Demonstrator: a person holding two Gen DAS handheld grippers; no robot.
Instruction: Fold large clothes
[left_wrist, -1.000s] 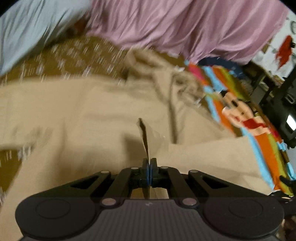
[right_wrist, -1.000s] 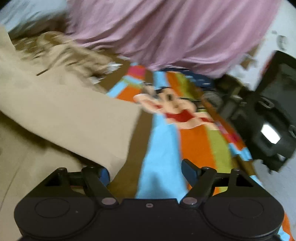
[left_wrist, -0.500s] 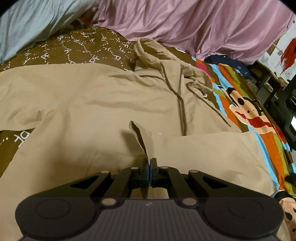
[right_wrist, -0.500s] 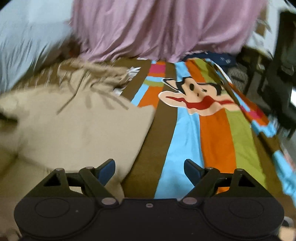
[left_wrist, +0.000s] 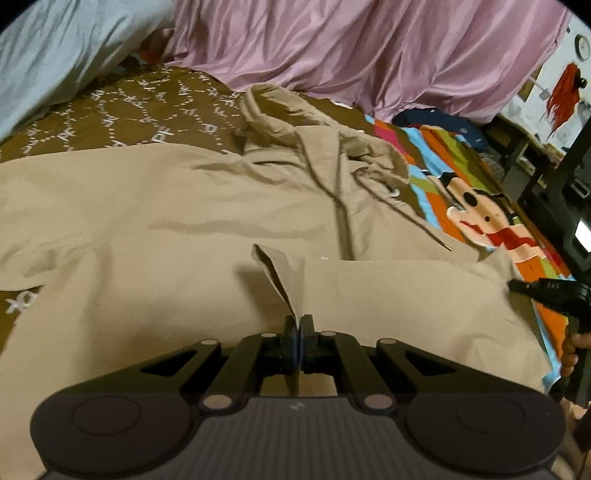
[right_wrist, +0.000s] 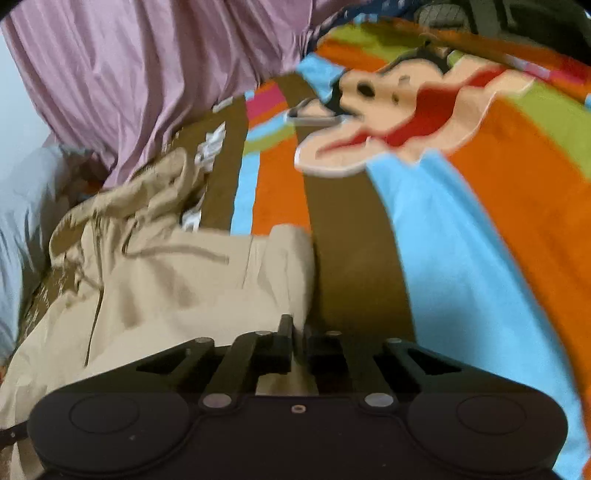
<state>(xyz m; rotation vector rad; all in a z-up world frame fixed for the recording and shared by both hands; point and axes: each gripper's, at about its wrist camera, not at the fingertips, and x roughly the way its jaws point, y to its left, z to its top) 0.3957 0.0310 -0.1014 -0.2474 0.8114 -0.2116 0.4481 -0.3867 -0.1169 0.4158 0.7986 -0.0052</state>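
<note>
The tan hooded jacket (left_wrist: 192, 221) lies spread front-up across the brown patterned bedspread (left_wrist: 122, 107), its folded-over sleeve lying across the chest. It looks light, soft and floppy, likely to sag and slide, so hems and edges are the places to pinch. The left gripper (left_wrist: 298, 325) is clamped on a raised fold of that sleeve; the right gripper (right_wrist: 299, 332) has its jaws together at the jacket's edge beside the cartoon blanket (right_wrist: 461, 229), apparently nipping the cloth.
</note>
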